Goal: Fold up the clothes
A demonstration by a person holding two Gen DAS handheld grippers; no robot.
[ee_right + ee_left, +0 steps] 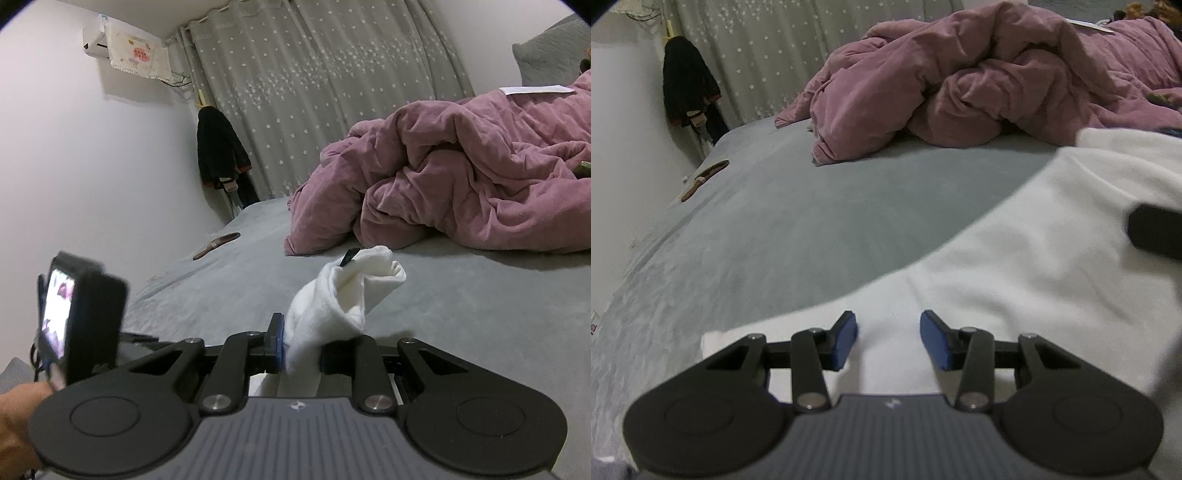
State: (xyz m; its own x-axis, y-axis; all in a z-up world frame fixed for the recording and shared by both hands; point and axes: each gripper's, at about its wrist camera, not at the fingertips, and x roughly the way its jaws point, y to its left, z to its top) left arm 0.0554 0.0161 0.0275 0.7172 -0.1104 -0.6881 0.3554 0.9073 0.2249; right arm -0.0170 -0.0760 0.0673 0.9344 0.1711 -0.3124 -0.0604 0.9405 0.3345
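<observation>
A: How stands the left gripper (pixel 888 338)?
B: Its blue pads (pixel 846 341) are apart, with the white garment (pixel 1015 258) lying under and ahead of them on the grey bed (pixel 794 229); they do not press it.
A: And the right gripper (pixel 301 345)?
B: It is clamped on a bunched part of the white garment (pixel 332 306), which rises just ahead of it. Farther ahead lies a pink quilt (pixel 461 173).

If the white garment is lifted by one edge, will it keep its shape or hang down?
The white garment will probably hang limp: the bunch in the right gripper droops and curls. It looks light and soft, lying in shallow wrinkles on the bed.
</observation>
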